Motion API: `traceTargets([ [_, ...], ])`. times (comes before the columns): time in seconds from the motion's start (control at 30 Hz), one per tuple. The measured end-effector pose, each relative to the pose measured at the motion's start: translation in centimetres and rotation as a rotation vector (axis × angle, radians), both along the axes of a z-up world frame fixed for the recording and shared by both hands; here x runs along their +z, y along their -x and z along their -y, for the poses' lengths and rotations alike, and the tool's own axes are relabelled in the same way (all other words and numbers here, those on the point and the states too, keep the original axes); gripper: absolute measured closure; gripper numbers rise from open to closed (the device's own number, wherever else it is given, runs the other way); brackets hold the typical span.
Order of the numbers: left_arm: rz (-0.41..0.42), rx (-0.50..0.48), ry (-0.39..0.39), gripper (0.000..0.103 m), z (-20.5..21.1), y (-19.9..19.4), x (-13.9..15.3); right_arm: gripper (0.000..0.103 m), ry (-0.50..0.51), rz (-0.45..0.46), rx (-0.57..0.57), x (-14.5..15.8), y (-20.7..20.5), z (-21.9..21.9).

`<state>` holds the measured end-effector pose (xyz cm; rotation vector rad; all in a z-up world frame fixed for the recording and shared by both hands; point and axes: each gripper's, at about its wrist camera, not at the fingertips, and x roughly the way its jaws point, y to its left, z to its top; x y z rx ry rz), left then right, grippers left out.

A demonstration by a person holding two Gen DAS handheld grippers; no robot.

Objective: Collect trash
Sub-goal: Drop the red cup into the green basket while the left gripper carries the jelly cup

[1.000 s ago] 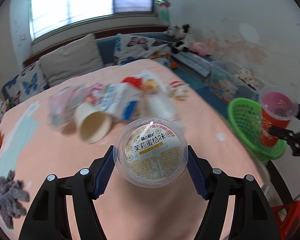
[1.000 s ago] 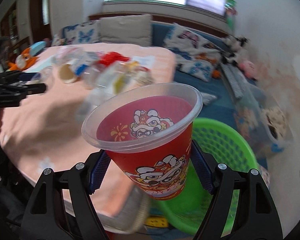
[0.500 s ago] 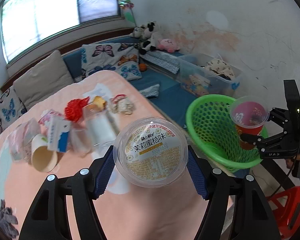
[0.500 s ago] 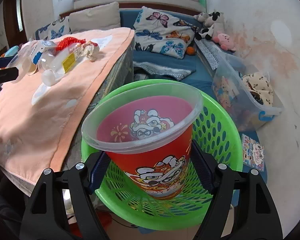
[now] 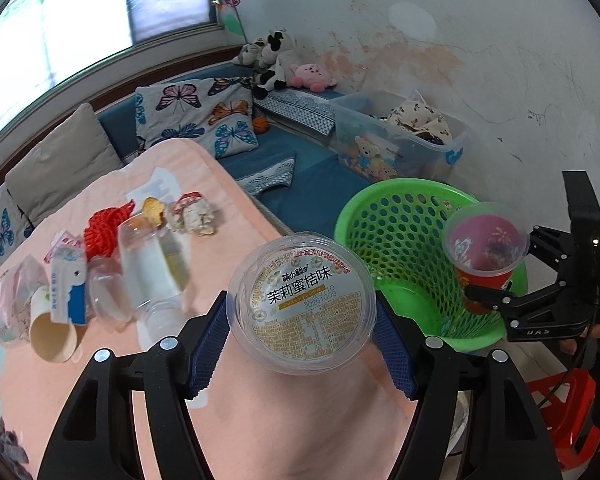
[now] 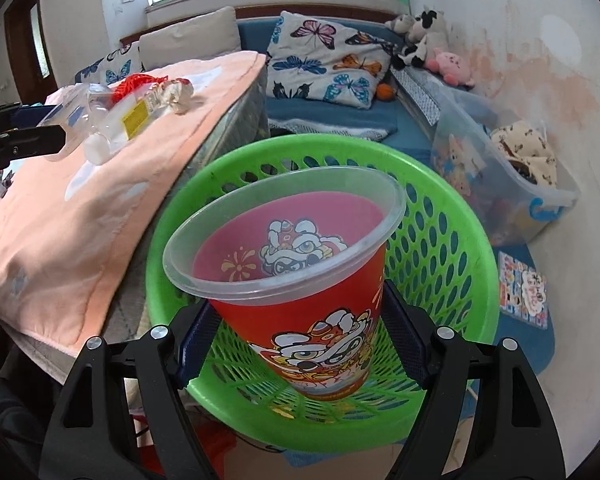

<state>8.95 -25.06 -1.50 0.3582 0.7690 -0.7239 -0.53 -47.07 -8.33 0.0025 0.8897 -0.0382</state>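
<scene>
— While both grippers are loaded, which one goes first?

— The right gripper (image 6: 300, 340), I judge. Its jaws are clamped on the red cup (image 6: 292, 280), which hangs over the green basket (image 6: 452, 216) at the centre of the right wrist frame. In the left wrist frame the same cup (image 5: 485, 256) sits at right, above the basket's far rim.

— Is it low enough to let go?

— It looks above the rim, mouth tilted toward the camera. I would lower it toward the basket's middle before spreading the jaws, so it cannot bounce off the rim and drop to the floor.

— And the left gripper (image 5: 302, 328)?

— Clamped on the jelly cup (image 5: 302, 304), label facing the lens, at the frame's centre, over the peach cloth (image 5: 80, 400) near the table's edge. The basket (image 5: 384, 232) is to its right, beyond that edge.

— So it waits?

— Best to hold it back until the right gripper is out of the way; the two tools would crowd the same opening. Then carry it across to the basket's middle, and release gently.

— What is left after that?

— At left in that frame: a paper cup (image 5: 52, 332), a carton (image 5: 66, 288), a bottle (image 5: 148, 272), red netting (image 5: 106, 224) and a crumpled wrapper (image 5: 192, 216).
</scene>
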Motion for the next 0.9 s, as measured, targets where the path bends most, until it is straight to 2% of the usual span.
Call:
traceTargets([
  [0.17, 0.004, -0.028, -0.01, 0.036, 1.9, 0.4, 0.1, 0.017, -0.008, -0.001, -0.007, -0.2, 0.1, 0.3],
  [0.57, -0.012, -0.091, -0.029, 0.036, 6.3, 0.9, -0.6, 0.016, 0.007, 0.026, -0.041, 1.5, 2.3, 1.3],
  [0.9, -0.05, -0.142, -0.098, 0.034, 11.0, 1.4, -2.9, 0.013, 0.014, 0.064, -0.101, 3.0, 5.6, 2.7],
])
